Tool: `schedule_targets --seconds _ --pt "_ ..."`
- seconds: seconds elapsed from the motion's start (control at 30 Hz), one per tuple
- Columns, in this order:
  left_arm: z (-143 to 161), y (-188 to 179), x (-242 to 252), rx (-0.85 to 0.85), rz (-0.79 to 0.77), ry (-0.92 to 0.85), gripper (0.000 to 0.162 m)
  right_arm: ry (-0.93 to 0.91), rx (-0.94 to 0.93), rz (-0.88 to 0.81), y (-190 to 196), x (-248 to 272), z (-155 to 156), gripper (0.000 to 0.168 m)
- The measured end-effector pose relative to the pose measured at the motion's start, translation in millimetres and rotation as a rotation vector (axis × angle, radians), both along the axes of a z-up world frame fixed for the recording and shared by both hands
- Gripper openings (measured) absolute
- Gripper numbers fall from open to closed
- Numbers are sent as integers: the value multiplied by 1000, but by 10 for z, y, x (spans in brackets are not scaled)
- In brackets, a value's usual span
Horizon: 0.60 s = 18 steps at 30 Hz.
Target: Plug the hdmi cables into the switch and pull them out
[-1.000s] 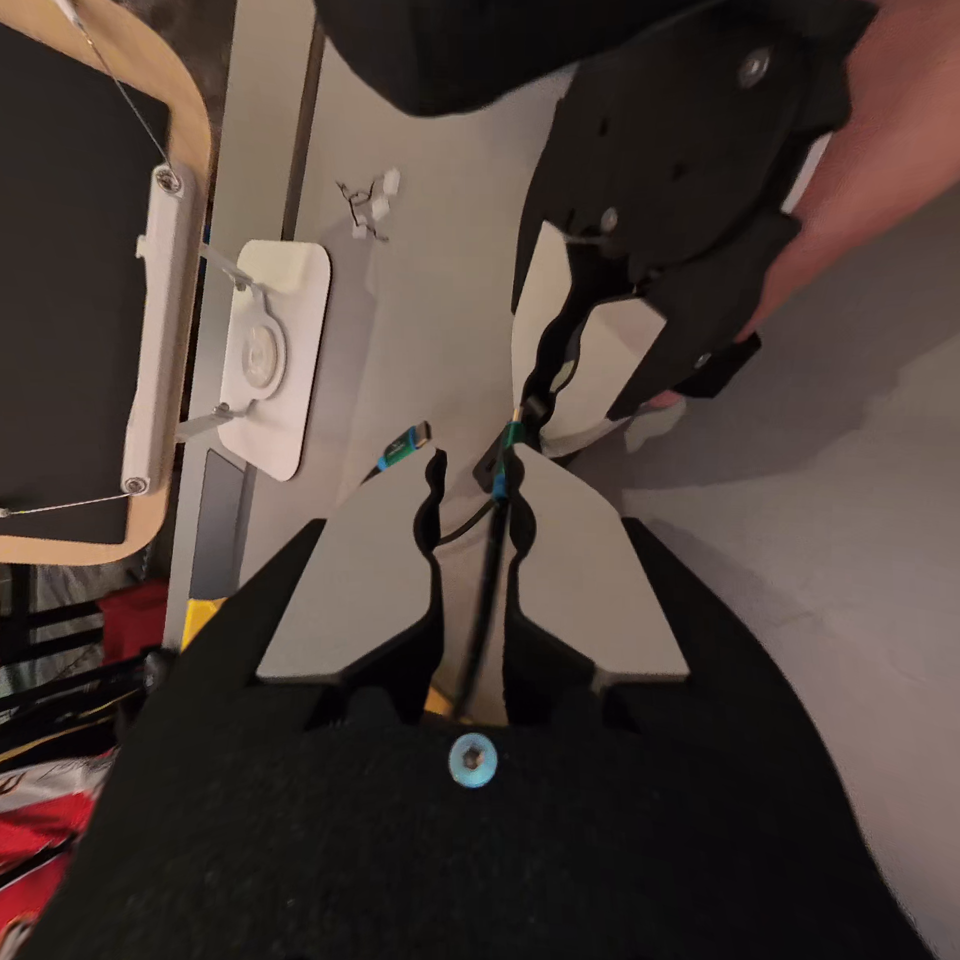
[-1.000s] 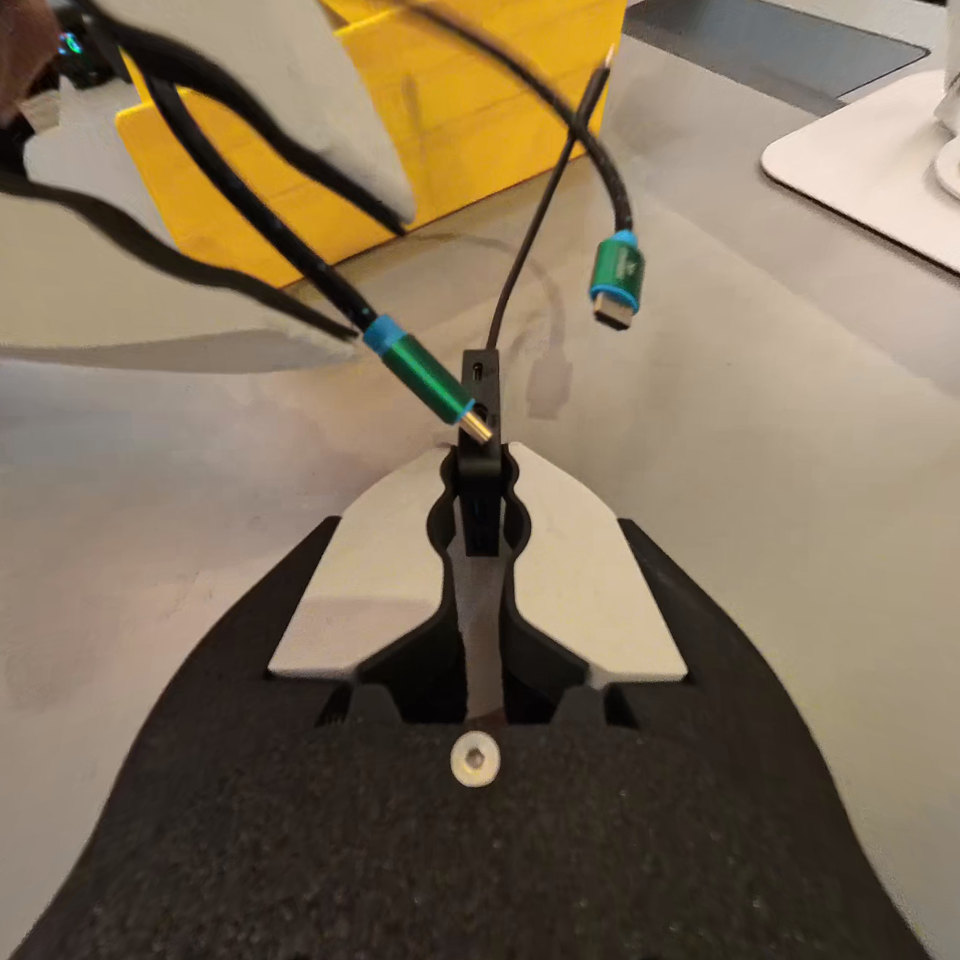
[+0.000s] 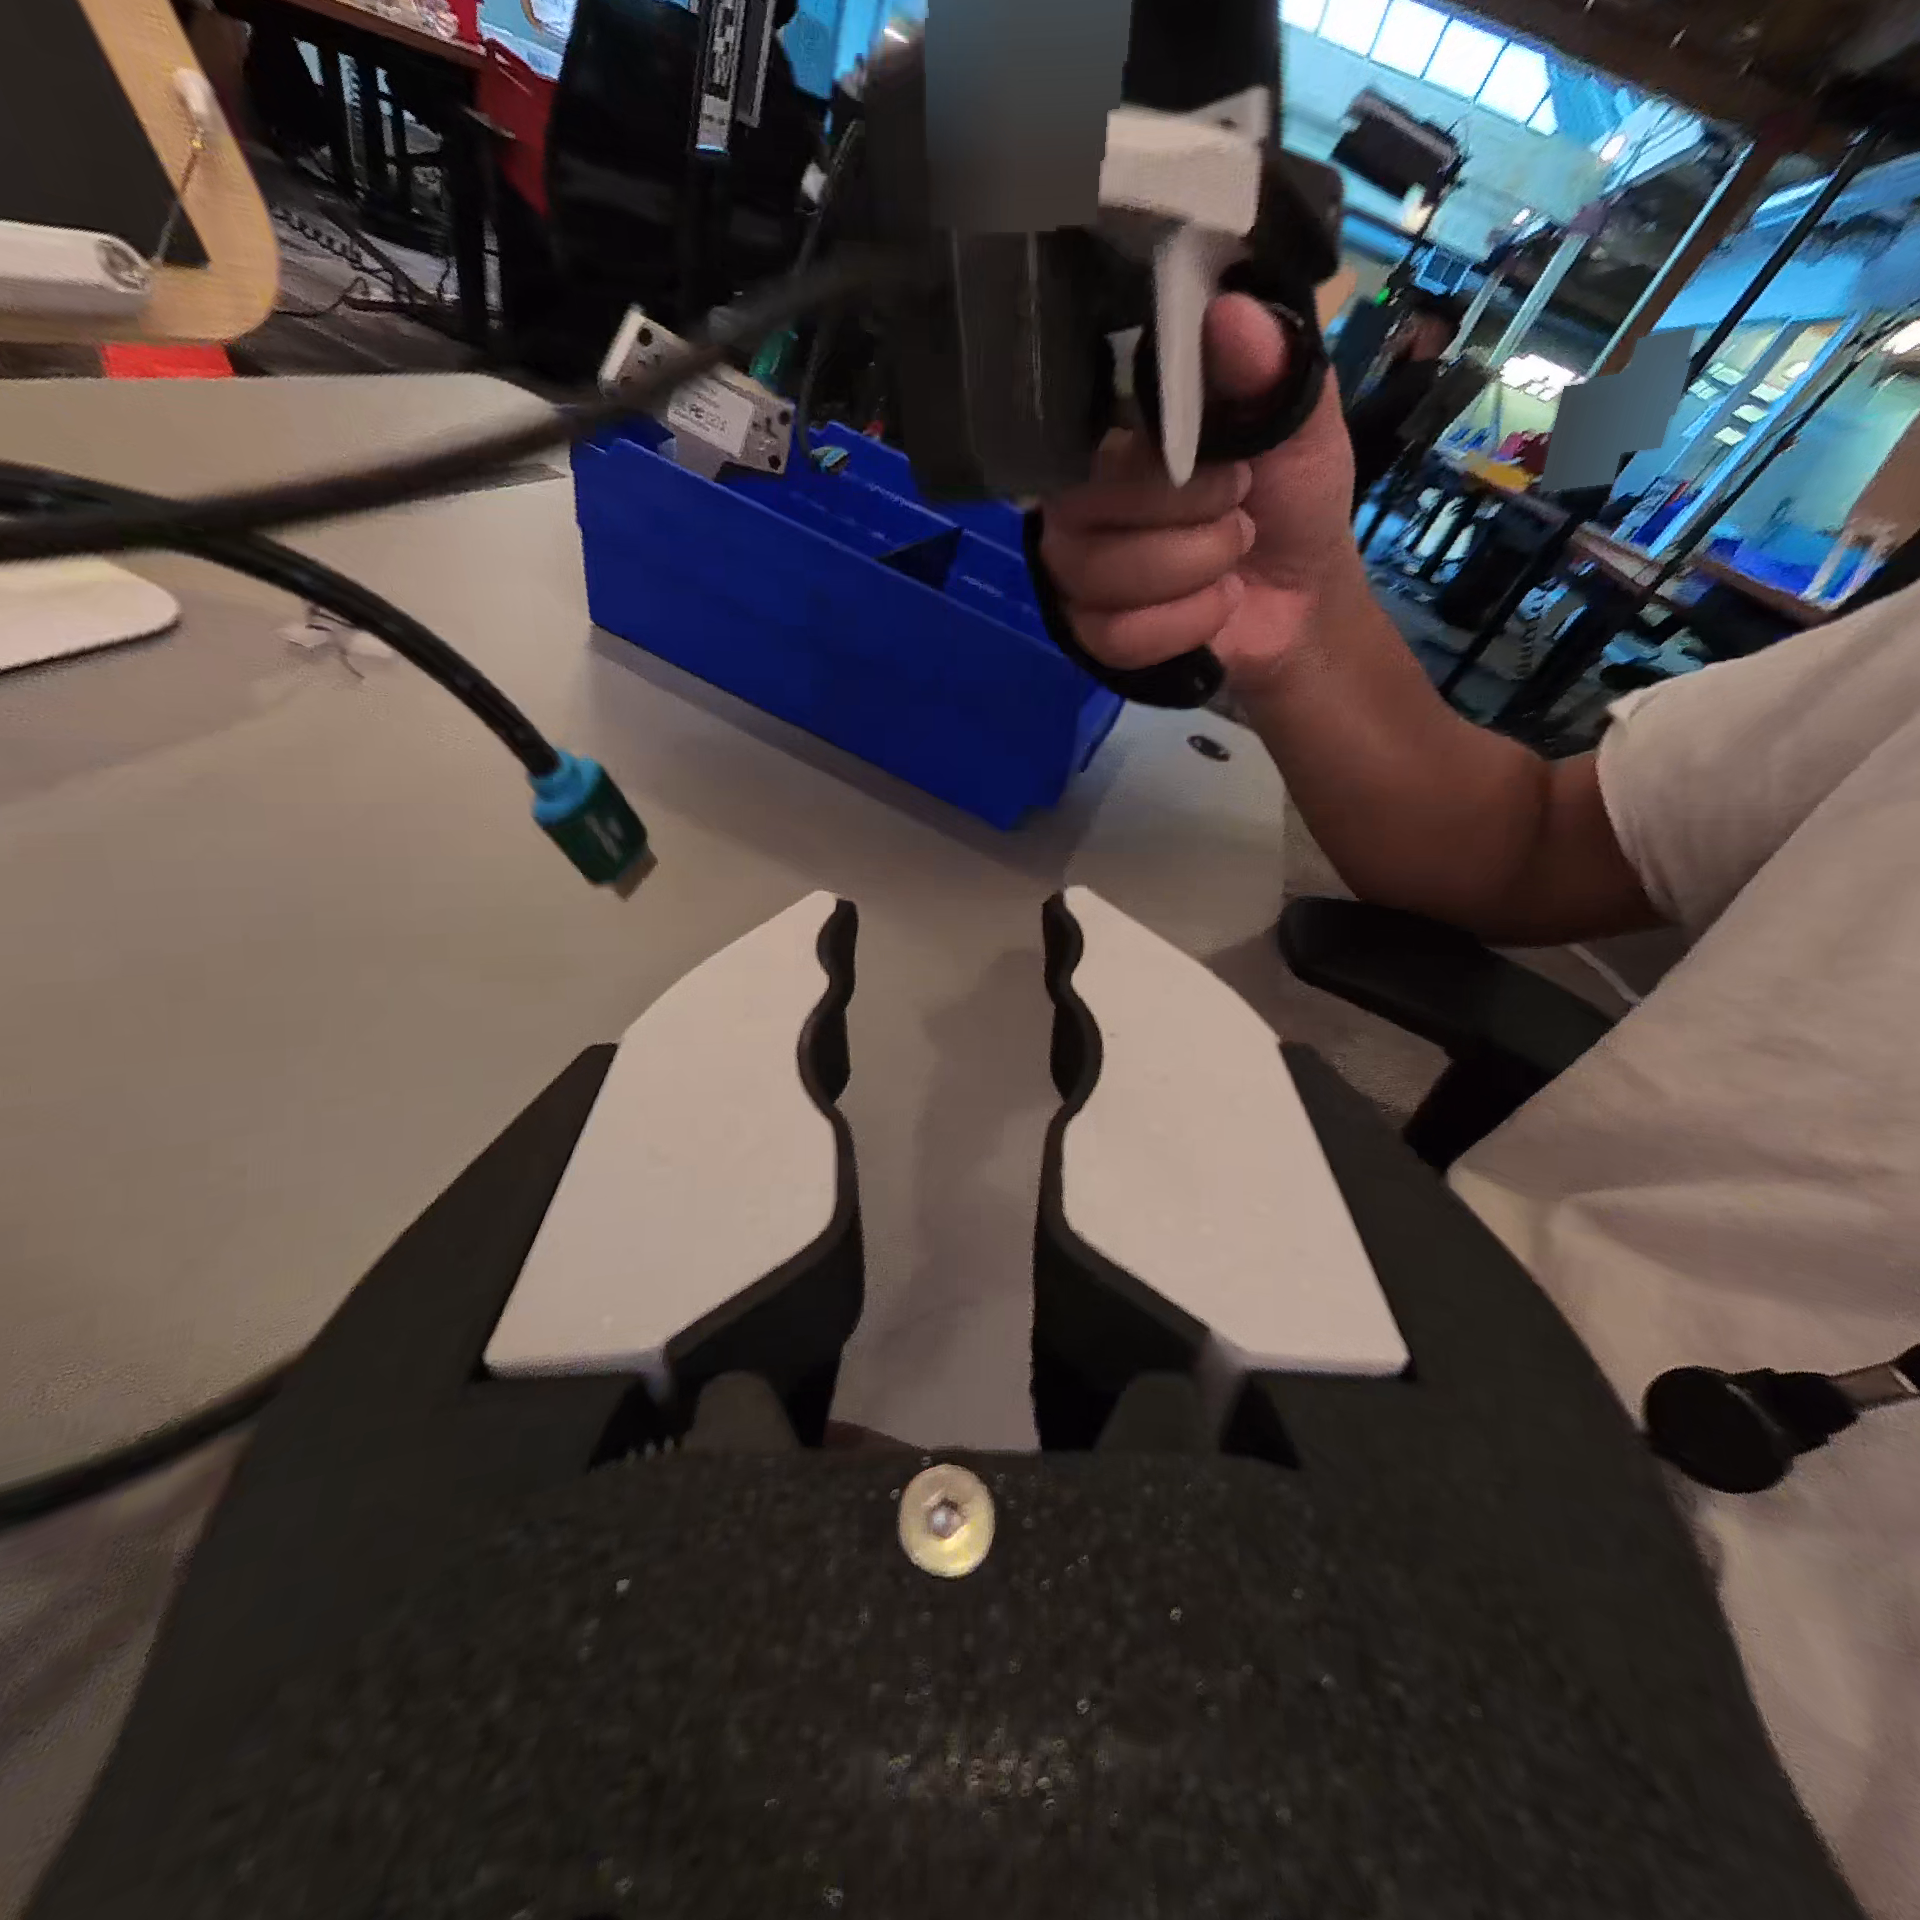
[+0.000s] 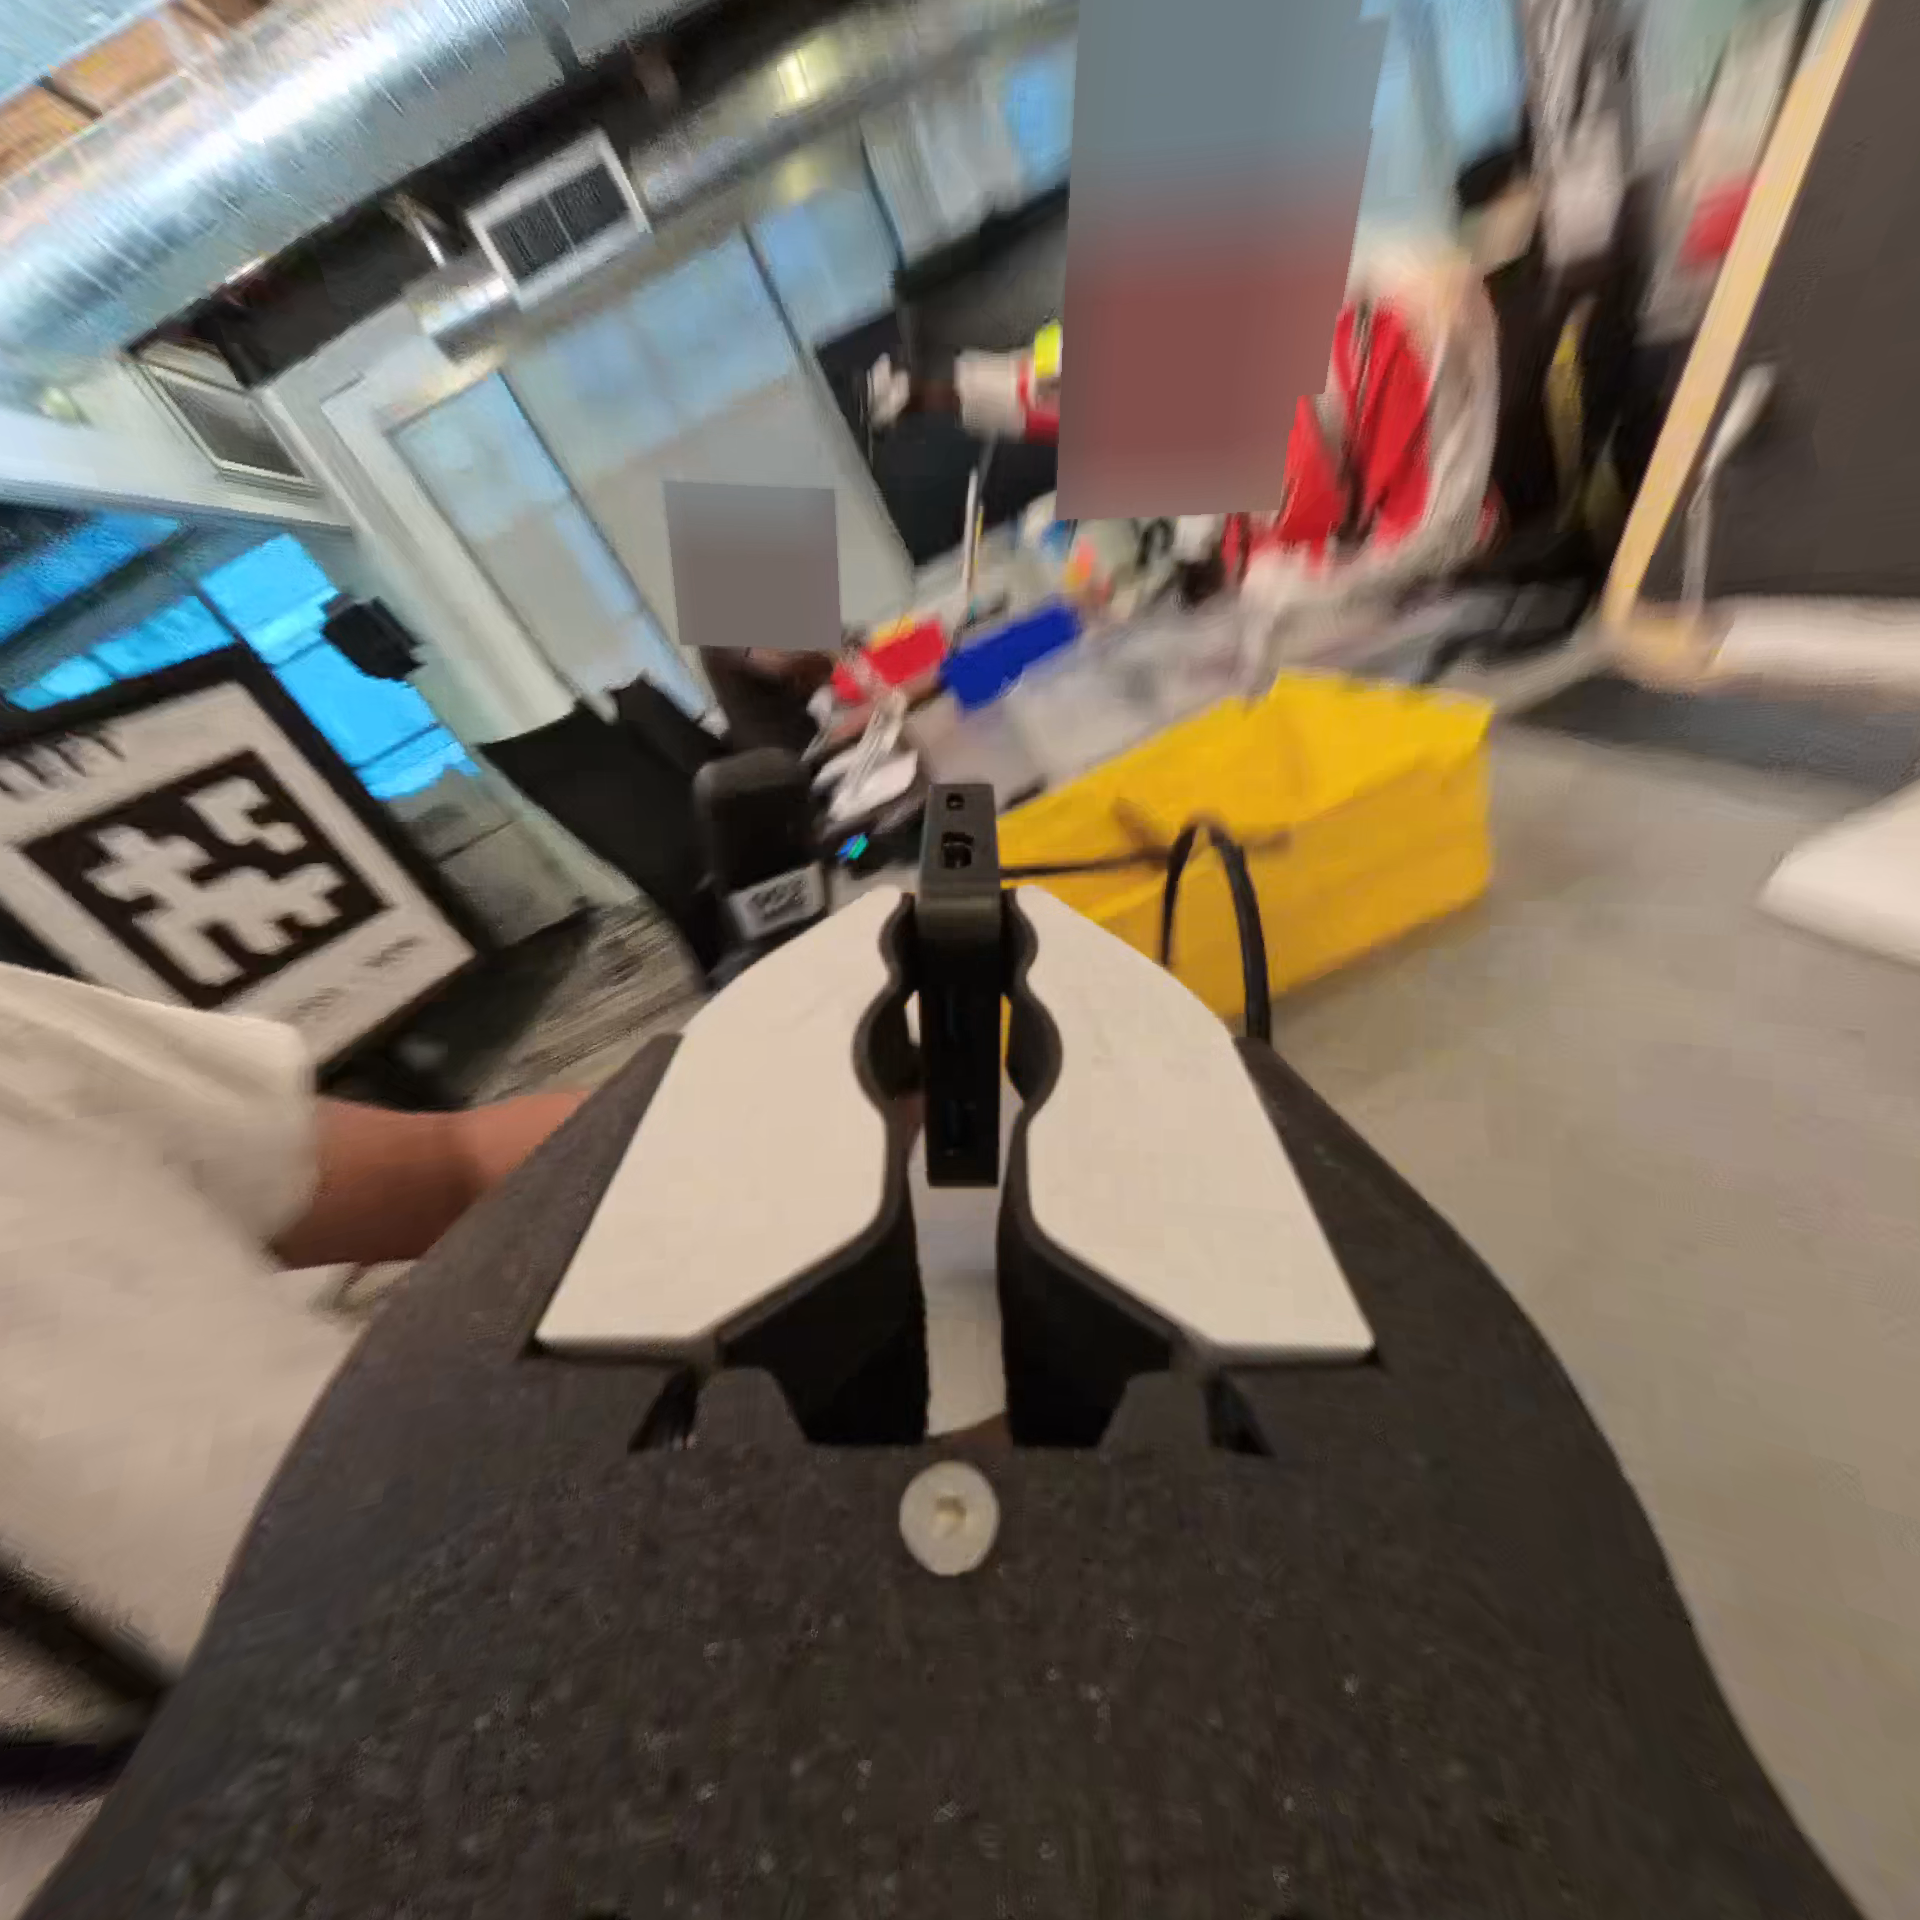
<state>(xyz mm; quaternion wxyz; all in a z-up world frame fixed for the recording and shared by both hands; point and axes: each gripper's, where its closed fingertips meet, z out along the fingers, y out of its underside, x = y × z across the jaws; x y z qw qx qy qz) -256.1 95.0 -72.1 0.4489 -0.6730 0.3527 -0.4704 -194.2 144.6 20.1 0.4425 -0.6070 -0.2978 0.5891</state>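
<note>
My left gripper (image 3: pixel 948 914) is open and empty, low over the grey table (image 3: pixel 312 1039). A black HDMI cable with a green and blue plug (image 3: pixel 592 826) hangs free in the air to its left, plug pointing down-right. My right gripper (image 4: pixel 958 914) is shut on the small black switch (image 4: pixel 958 997), held edge-on and raised, pointing across the room. In the left wrist view a hand holds that right gripper's handle (image 3: pixel 1195 343) high at the back. A thin black cable (image 4: pixel 1216 914) loops beside the switch. The second plug is not clearly seen.
A blue bin (image 3: pixel 831 613) with parts stands on the table behind the left gripper. A yellow bin (image 4: pixel 1299 821) stands ahead of the right gripper. A white stand base (image 3: pixel 62 613) lies at the far left. A person's white sleeve and an office chair arm (image 3: pixel 1455 997) are at the right.
My left gripper let go of the cable, opened and swung away from the switch. My right gripper lifted and turned with the switch; no plug is near it now.
</note>
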Motion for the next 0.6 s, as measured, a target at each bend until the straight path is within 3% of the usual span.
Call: schedule_targets --seconds 0.07,0.17,0.33,0.43,0.5,0.6 --pt "7 9 -45 -35 -16 -15 35 -181 -107 -28 93 83 -188 13" --pt "-167 73 -131 -32 12 96 35 -609 48 -151 177 275 -644 13" --pt "-385 124 -219 -45 50 185 32 -798 49 -185 -126 432 -972 13" --pt "-602 235 -259 10 90 359 32 -793 67 -257 -328 507 -994 13" --pt "-731 412 -267 104 119 516 32 -807 193 -425 -303 627 -937 13" --pt "-942 665 -159 85 92 672 37 -1037 457 -671 -184 879 -1056 13"
